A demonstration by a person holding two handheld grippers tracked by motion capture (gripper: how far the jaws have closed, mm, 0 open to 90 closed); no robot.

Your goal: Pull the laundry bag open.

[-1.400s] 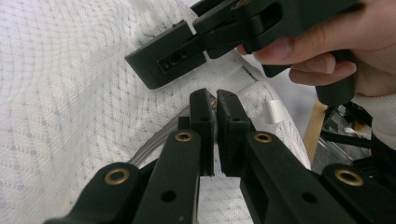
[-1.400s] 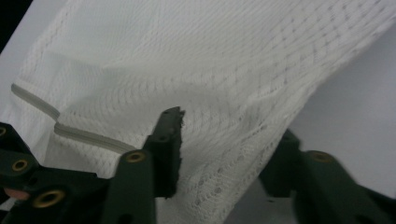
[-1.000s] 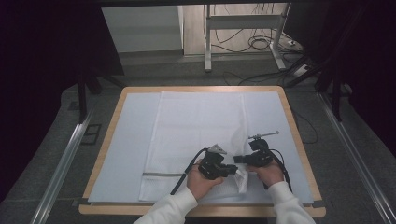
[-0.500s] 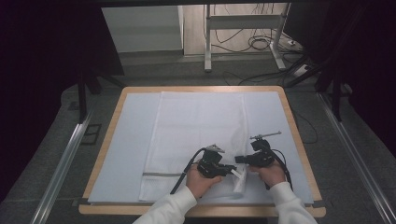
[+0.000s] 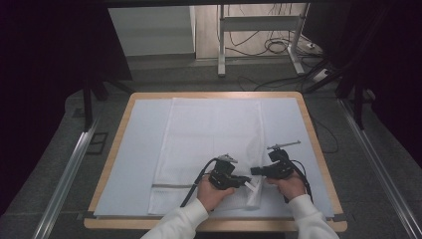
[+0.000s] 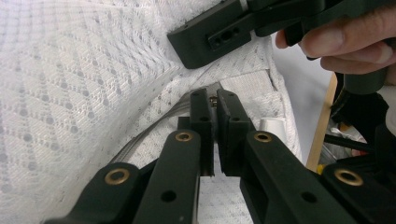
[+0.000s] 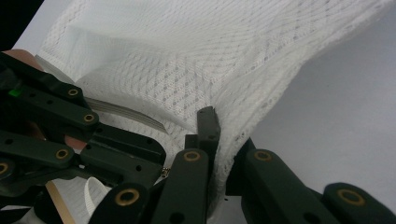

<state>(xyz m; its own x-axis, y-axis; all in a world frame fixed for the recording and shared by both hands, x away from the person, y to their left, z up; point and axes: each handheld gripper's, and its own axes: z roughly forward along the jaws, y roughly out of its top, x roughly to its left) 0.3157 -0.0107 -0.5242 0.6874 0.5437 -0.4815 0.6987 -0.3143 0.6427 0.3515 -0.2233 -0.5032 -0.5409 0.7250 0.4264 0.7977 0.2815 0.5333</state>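
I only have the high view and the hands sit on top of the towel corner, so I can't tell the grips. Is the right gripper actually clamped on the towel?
Observer: Yes. In the right gripper view, the right gripper has its jaws shut on a lifted fold of the white towel, with cloth draped between them.
Operator: And the left one, does it hold cloth too?
Observer: The left gripper is shut; the towel's edge seems pinched at its tips, though the grip itself is hard to make out.
Operator: How close are the two grippers?
Observer: Very close. In the left gripper view, the right gripper's jaw lies on the towel just beyond the left tips.
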